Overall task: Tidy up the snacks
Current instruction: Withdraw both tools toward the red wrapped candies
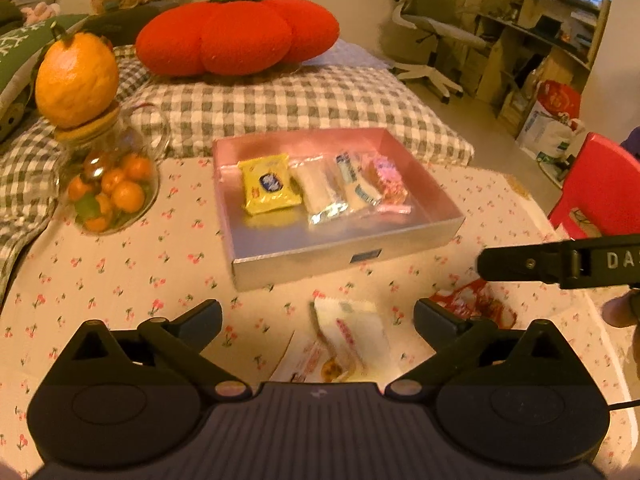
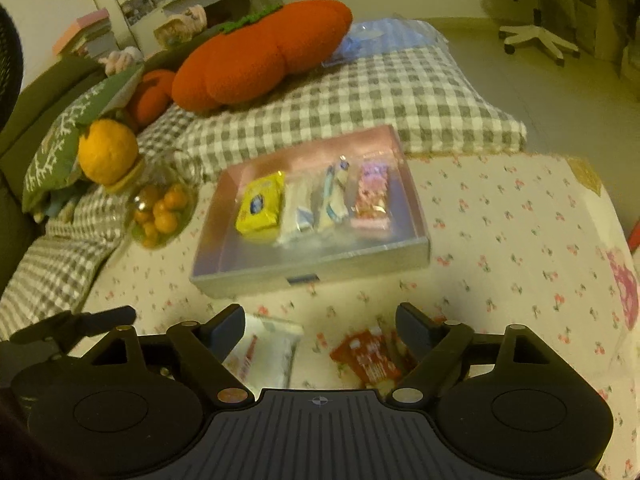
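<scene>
Left wrist view: the left tool (image 1: 318, 316) gapes wide over a white snack packet (image 1: 352, 336) near the table's (image 1: 120, 280) front edge; the right tool (image 2: 320, 326) gapes over a red packet (image 2: 370, 358). Mid-table, a silver tray (image 1: 304, 260) holds four snacks; checked bedding (image 1: 280, 100) lies beyond.

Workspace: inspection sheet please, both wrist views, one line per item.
Surface: table under a cherry-print cloth.
Job's things: pink tray holds four packets in a row, the yellow packet leftmost. White packet and red packet lie on the cloth in front of the tray.
Clutter: glass jar of small oranges, a big orange on its lid.
Grippers: left gripper open over the white packet; right gripper open, empty.
Cables: one thin cable at the right edge of the left view.
Surroundings: checked blanket, tomato cushion, office chair, red chair.
</scene>
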The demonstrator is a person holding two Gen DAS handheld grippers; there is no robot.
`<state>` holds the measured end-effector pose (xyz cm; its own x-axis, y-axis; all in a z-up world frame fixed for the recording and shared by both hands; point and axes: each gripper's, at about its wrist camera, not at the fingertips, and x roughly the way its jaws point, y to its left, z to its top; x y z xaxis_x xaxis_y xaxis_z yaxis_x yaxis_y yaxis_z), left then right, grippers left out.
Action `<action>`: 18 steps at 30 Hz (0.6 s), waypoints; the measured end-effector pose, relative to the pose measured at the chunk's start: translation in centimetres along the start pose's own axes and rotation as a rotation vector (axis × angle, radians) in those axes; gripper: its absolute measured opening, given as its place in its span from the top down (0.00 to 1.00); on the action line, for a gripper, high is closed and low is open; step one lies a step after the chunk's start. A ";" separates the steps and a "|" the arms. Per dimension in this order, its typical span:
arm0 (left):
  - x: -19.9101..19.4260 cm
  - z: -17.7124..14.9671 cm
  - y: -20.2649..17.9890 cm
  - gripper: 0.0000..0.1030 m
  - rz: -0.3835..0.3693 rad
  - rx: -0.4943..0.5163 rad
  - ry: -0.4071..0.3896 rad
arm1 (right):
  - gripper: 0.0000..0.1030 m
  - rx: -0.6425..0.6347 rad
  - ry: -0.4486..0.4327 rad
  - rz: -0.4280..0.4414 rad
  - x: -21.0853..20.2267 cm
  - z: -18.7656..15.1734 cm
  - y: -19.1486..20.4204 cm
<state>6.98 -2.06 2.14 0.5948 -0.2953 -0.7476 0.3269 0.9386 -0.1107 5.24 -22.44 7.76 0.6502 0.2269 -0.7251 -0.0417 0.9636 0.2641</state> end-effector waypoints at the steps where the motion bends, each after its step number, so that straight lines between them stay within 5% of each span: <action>1: 0.0 -0.3 0.0 0.01 0.009 -0.002 0.004 | 0.18 0.001 -0.002 -0.005 0.0 -0.4 -0.2; 18: 3.3 -2.5 -2.8 0.07 0.049 0.022 0.070 | 0.18 0.074 0.058 -0.097 1.5 -2.0 -3.7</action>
<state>6.16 -5.19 -1.66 0.5582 -0.2353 -0.7957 0.3151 0.9472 -0.0590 4.82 -25.40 4.39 0.6033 0.1432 -0.7846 0.0765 0.9688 0.2356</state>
